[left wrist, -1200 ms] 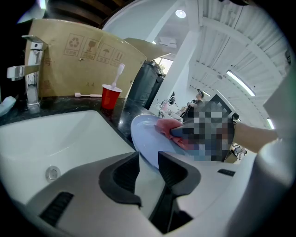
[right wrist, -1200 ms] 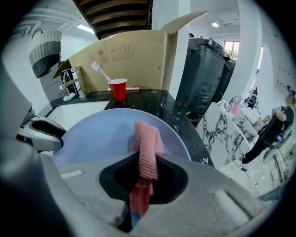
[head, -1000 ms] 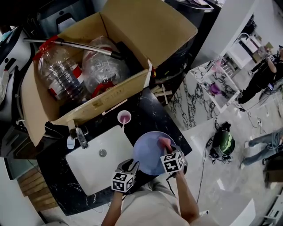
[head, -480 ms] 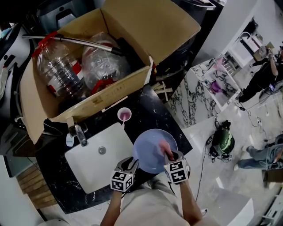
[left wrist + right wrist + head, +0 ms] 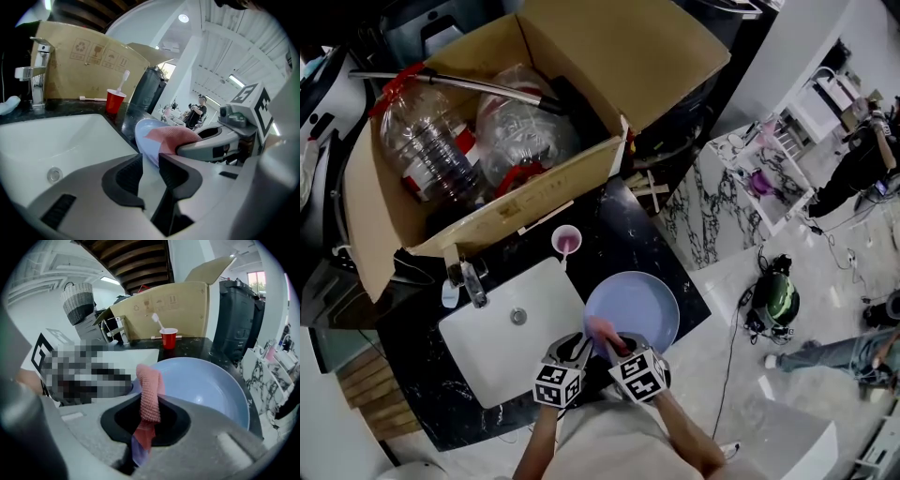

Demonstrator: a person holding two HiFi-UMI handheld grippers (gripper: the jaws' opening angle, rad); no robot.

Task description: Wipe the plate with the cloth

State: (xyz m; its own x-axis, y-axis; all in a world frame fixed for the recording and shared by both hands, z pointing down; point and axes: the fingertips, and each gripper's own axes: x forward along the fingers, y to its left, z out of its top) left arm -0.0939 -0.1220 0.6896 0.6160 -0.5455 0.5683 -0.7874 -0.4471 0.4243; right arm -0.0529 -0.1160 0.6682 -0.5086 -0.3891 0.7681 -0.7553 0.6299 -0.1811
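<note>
Countertop (image 5: 614,230) of black stone, white sink (image 5: 487,361), lilac plate (image 5: 645,305), cardboard box (image 5: 609,47) behind

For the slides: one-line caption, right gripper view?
Right gripper pinches the pink cloth by the pale blue plate; red cup behind.

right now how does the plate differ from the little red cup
The plate is pale blue, wide and shallow; the red cup is small, narrow and deep. The plate has a pink cloth against it; the red cup holds a white stick. Both are beside the white sink.
</note>
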